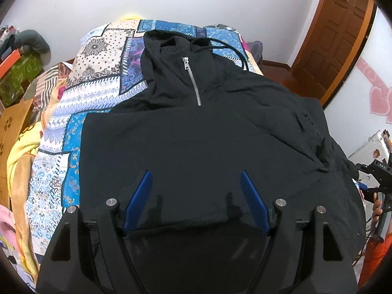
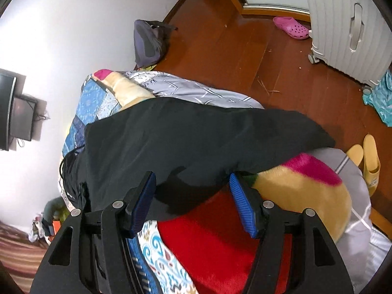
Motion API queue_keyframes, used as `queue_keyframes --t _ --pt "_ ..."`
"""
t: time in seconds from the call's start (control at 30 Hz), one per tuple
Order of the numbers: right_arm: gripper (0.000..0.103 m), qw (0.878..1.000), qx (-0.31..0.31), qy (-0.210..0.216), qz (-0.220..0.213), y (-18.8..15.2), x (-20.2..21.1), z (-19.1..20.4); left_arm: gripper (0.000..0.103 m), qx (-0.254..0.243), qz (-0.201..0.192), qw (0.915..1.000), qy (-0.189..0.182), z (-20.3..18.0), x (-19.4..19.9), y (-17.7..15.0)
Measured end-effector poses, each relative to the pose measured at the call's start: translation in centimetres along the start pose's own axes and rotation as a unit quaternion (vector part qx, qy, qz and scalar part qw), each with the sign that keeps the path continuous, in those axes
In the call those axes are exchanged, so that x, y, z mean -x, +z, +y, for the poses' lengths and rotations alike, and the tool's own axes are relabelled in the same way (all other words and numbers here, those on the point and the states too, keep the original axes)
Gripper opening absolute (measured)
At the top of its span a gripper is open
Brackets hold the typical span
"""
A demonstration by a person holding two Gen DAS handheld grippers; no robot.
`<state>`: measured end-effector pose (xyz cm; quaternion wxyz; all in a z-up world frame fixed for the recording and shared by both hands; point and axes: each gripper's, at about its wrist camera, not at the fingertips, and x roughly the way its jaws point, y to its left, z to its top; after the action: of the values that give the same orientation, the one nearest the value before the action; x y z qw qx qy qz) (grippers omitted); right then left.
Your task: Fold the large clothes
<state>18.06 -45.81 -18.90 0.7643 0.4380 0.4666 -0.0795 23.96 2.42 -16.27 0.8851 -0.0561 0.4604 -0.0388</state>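
A black hooded pullover (image 1: pixel 196 134) with a short silver zip (image 1: pixel 192 80) lies face up on a patchwork quilt (image 1: pixel 103 85), hood (image 1: pixel 169 46) at the far end. My left gripper (image 1: pixel 194 174) hovers open over its lower front near the hem, with nothing between the blue pads (image 1: pixel 137 201). In the right wrist view the pullover's side (image 2: pixel 196 132) drapes over the bed's edge. My right gripper (image 2: pixel 193 175) is open there; a loose fold of black cloth lies between the fingers and the pads do not press on it. The right gripper's body (image 1: pixel 376 169) shows at the left view's right edge.
Red (image 2: pixel 220 245) and tan (image 2: pixel 306 191) plush blankets lie under the garment's edge. On the wooden floor stand a white suitcase (image 2: pixel 348 24), a pink clog (image 2: pixel 291 27), yellow slippers (image 2: pixel 370 161) and a purple bag (image 2: pixel 149 41). A brown door (image 1: pixel 343 36) is at the far right.
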Motion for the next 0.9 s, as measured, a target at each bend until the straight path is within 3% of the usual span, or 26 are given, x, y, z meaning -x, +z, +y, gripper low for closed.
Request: queue_keyframes --t 0.27,0.37,0.43,0.47,0.53,0.67,0.77,0.9 --pt "0.059 0.999 -0.005 -0.031 -0.015 1.2 -1.9 0.1 0.074 0.010 0.009 0.9999 0.001 0.6 -0.6 -0.4" --pt "0.039 0.998 0.015 -0.059 -0.034 1.2 -1.4 1.0 0.074 0.007 0.003 0.9999 0.007 0.7 -0.2 -0.5" --pt "0.021 0.996 0.033 -0.066 -0.043 1.1 -0.9 1.9 0.074 0.007 -0.001 0.9999 0.009 0.9 0.1 -0.6" --pt "0.017 0.996 0.041 -0.064 -0.045 1.1 -0.6 2.3 0.074 0.007 -0.003 0.9999 0.009 1.0 0.3 -0.6" --pt "0.010 0.995 0.063 -0.059 -0.059 1.1 0.5 3.5 0.074 0.009 -0.005 0.9999 0.009 1.2 0.5 -0.6" --pt "0.009 0.987 0.123 -0.026 -0.099 0.2 4.2 7.6 0.074 0.013 -0.008 0.9999 0.006 1.6 0.9 -0.9" --pt "0.009 0.974 0.189 0.015 -0.126 -1.4 7.4 12.0 0.074 0.017 -0.009 0.9998 0.003 1.9 1.0 -1.0" --pt "0.009 0.954 0.267 0.062 -0.123 -4.2 9.3 17.3 0.074 0.022 -0.014 0.9997 -0.002 2.2 1.3 -1.1"
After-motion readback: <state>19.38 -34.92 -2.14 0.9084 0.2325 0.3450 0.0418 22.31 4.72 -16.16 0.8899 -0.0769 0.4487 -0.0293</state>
